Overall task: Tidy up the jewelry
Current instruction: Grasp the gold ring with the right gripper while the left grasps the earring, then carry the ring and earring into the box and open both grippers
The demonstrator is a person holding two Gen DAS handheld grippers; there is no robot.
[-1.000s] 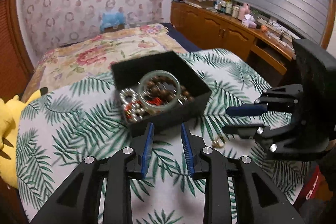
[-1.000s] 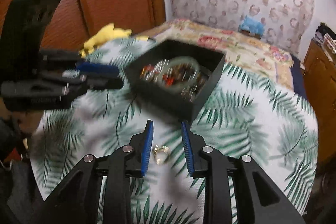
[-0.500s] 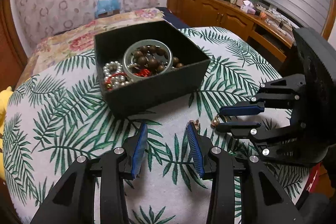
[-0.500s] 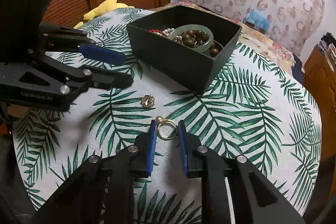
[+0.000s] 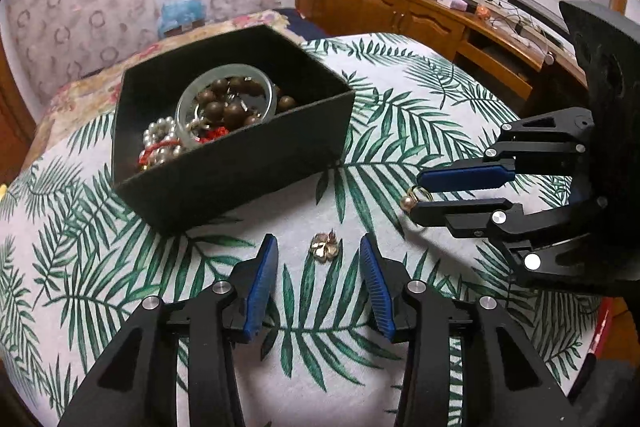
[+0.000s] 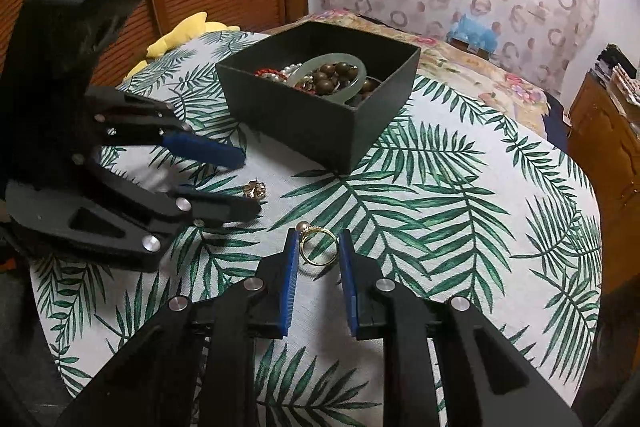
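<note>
Black box [image 5: 240, 163] already holds a pale bangle [image 5: 224, 99], brown beads, pearls and red beads. Two pieces left out on the leaf-print cloth in front of the box: a gold ring [image 6: 318, 245] and a small gold charm [image 5: 325, 247]. Right gripper [image 6: 318, 255] straddles the ring, jaws narrowed, not clamped. Left gripper [image 5: 318, 267] spread wide around the charm, touching nothing. Mostly done, I'd say.

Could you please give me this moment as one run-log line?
left claw: open, straddling flower earring | right claw: open around pearl ring | both on tablecloth | jewelry box: part-filled
</note>
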